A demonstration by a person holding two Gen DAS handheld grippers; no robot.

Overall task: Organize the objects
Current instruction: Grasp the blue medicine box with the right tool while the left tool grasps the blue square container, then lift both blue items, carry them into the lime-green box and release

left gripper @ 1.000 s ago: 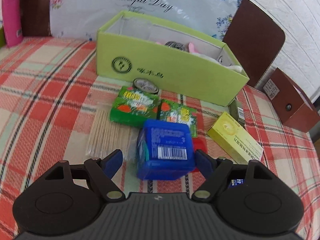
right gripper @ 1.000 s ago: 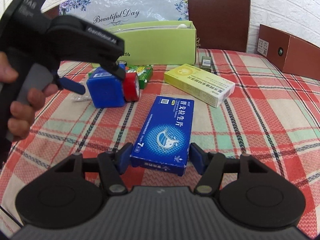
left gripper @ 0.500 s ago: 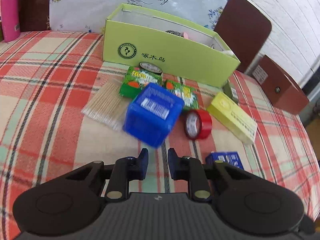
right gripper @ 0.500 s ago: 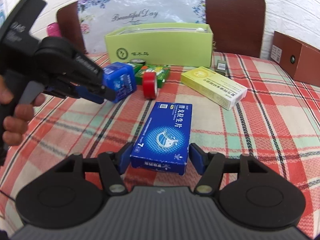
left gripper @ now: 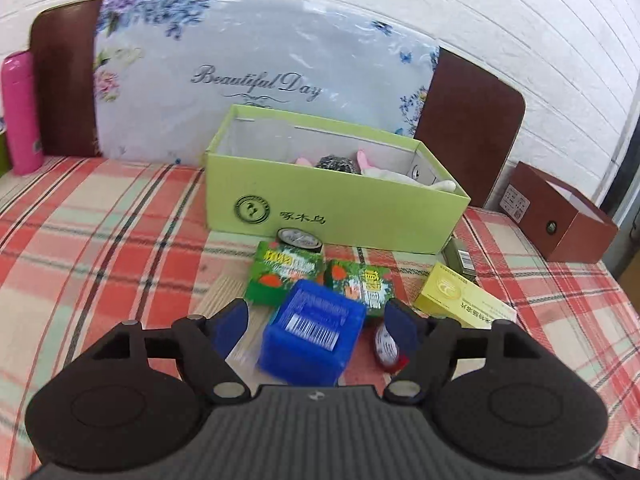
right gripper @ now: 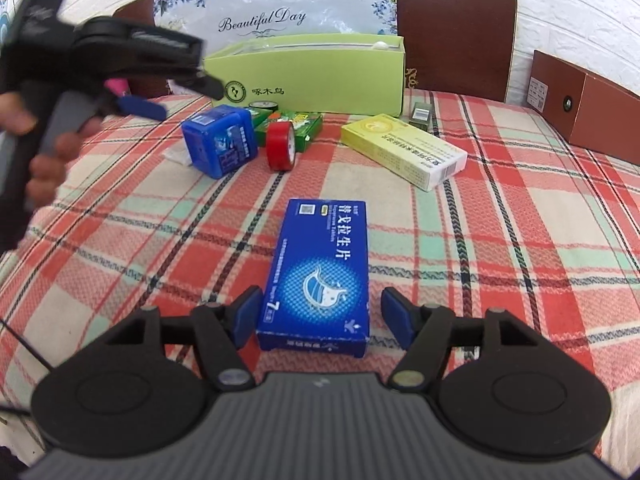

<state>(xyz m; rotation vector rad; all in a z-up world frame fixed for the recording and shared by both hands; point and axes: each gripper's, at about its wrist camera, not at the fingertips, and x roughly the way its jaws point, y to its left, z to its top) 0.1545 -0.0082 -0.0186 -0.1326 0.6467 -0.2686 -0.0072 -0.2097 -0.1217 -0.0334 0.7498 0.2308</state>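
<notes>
A plaid cloth (right gripper: 500, 240) in red, cream and green covers the surface; behind it stand a white brick wall (left gripper: 520, 40), 2 brown chair backs and a floral bag (left gripper: 256, 80) printed "Beautiful Day"; a pink bottle (left gripper: 20, 112) stands at far left and a brown box (left gripper: 560, 220) at far right.

The green box (left gripper: 328, 216) sits open at the back of the cloth, with soft items inside; in front of it lie a tape roll, 2 green packets (left gripper: 284, 276), a yellow carton (right gripper: 404, 150) and red tape (right gripper: 281, 146).

The left gripper (left gripper: 316, 320) has its jaws opening wide around the blue cube (left gripper: 314, 340), pads clear of it; the right gripper (right gripper: 320, 314) is also opening, the blue carton (right gripper: 320, 272) lying flat on the cloth between its fingers, untouched on the right.
</notes>
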